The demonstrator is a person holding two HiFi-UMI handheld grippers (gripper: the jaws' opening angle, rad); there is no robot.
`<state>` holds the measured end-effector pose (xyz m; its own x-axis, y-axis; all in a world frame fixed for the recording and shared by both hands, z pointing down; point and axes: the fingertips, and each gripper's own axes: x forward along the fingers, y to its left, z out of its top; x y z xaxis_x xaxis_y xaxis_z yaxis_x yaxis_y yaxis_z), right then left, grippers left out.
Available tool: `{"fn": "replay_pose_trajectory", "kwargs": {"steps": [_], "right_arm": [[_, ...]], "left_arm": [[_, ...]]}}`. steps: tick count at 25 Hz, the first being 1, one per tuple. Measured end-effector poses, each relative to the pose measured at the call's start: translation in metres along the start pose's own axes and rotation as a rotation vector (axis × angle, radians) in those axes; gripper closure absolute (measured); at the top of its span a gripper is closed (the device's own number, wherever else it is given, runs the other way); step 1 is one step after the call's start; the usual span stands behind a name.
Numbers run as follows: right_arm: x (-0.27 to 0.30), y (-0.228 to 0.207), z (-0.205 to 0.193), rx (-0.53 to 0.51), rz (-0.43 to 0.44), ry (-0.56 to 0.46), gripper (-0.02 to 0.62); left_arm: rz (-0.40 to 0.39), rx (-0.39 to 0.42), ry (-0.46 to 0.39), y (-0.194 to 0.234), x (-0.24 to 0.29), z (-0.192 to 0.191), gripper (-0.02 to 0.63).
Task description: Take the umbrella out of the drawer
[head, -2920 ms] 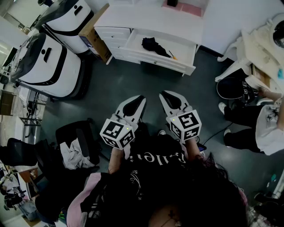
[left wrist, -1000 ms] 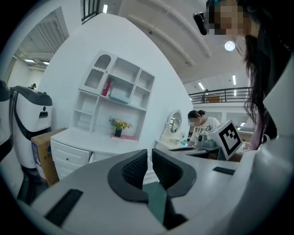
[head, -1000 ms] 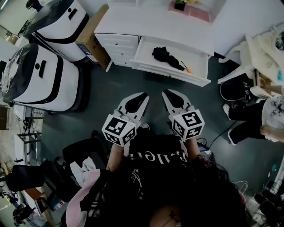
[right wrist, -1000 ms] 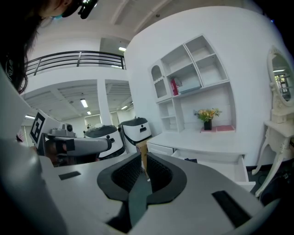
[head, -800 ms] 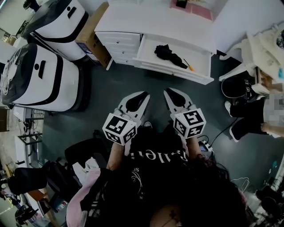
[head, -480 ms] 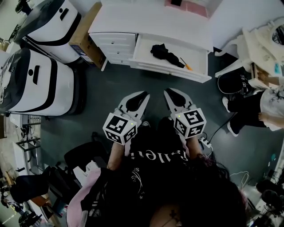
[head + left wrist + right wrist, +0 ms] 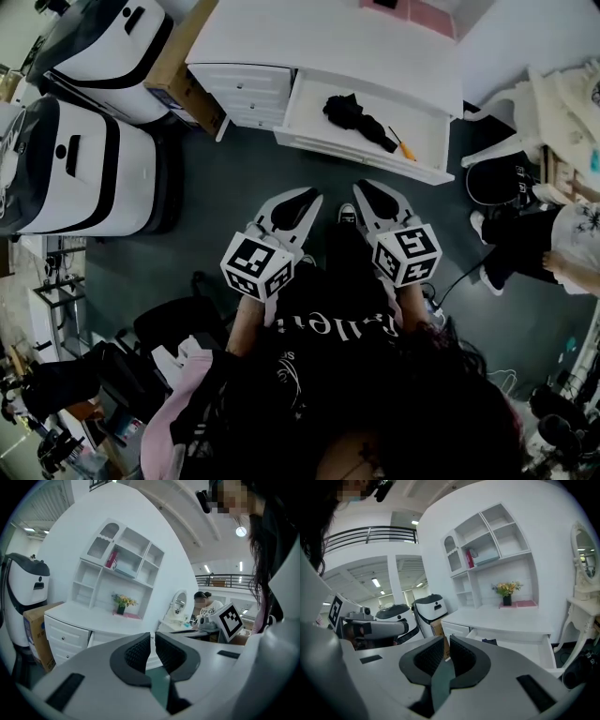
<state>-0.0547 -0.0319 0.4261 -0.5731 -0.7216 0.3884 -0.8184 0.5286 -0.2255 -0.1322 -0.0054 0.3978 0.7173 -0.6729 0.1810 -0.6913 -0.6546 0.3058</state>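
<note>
Head view: the folded black umbrella (image 7: 354, 110) lies in the open drawer (image 7: 361, 153), far beyond the left claw (image 7: 312, 194) and right claw (image 7: 363, 186) — both clenched, empty. Likely light, floppy fabric — grip its firmer middle.

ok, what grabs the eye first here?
The black umbrella lying in the open drawer of the white desk, top centre of the head view. Below it, the left gripper and right gripper hang side by side over the dark floor, both shut and empty, short of the drawer.
</note>
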Motion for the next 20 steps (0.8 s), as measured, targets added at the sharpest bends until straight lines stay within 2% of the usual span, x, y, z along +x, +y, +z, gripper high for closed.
{"fn": "replay_pose_trajectory", "kwargs": {"steps": [8,12,20], "right_arm": [[0.045,-0.066,0.038,-0.011,0.067,0.016,0.531],[0.059,-0.107,0.051,-0.013,0.084,0.032,0.531],[0.079,-0.177,0.062,-0.011,0.122,0.060,0.531]], "left_arm": [[0.078,-0.012,0.000,0.033,0.068,0.028,0.565],[0.092,-0.017,0.005,0.039,0.112,0.039,0.565],[0.134,-0.008,0.015,0.054,0.187,0.055,0.565]]}}
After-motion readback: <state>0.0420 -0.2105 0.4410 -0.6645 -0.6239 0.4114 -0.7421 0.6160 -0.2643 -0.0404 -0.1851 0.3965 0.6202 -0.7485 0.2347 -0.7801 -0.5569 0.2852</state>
